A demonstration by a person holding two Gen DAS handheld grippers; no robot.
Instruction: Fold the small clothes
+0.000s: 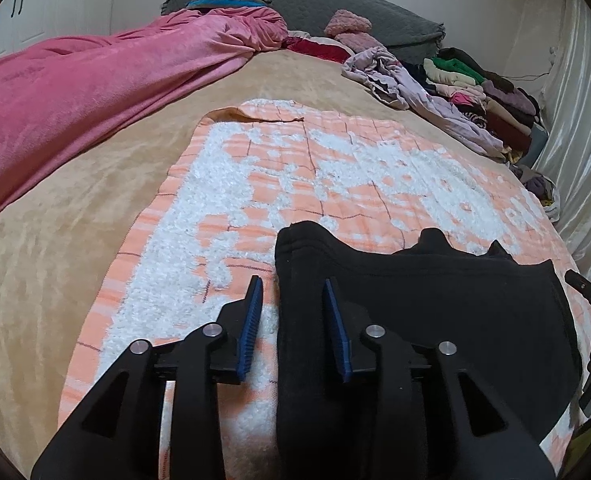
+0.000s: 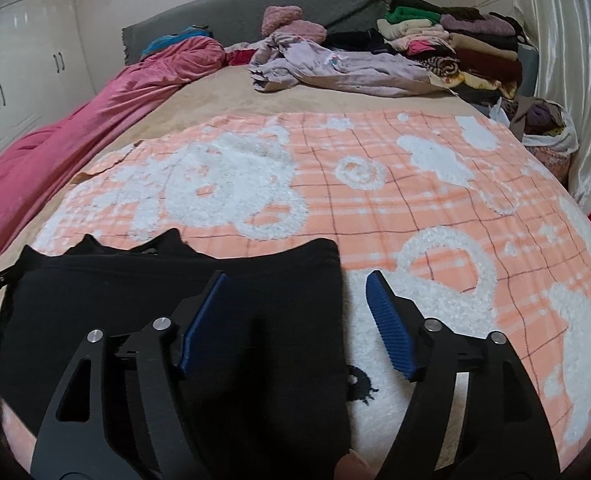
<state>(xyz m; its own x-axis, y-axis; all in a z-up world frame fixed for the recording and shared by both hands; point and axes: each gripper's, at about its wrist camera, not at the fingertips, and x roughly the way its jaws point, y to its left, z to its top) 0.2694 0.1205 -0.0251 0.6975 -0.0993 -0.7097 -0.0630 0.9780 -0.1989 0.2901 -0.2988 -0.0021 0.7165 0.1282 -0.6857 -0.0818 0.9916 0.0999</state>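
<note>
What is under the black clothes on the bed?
The black garment lies on an orange-and-white checked blanket with fluffy bear shapes. The tan bedspread lies beneath that. The blanket's pattern under the garment is hidden.

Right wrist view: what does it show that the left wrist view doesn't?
Only the right wrist view shows the right gripper open over the black garment's right edge, and the teddy-bear pattern clearly. Only the left shows the left gripper open, straddling the garment's left edge. Both share the orange blanket, pink duvet and clothes pile.
</note>
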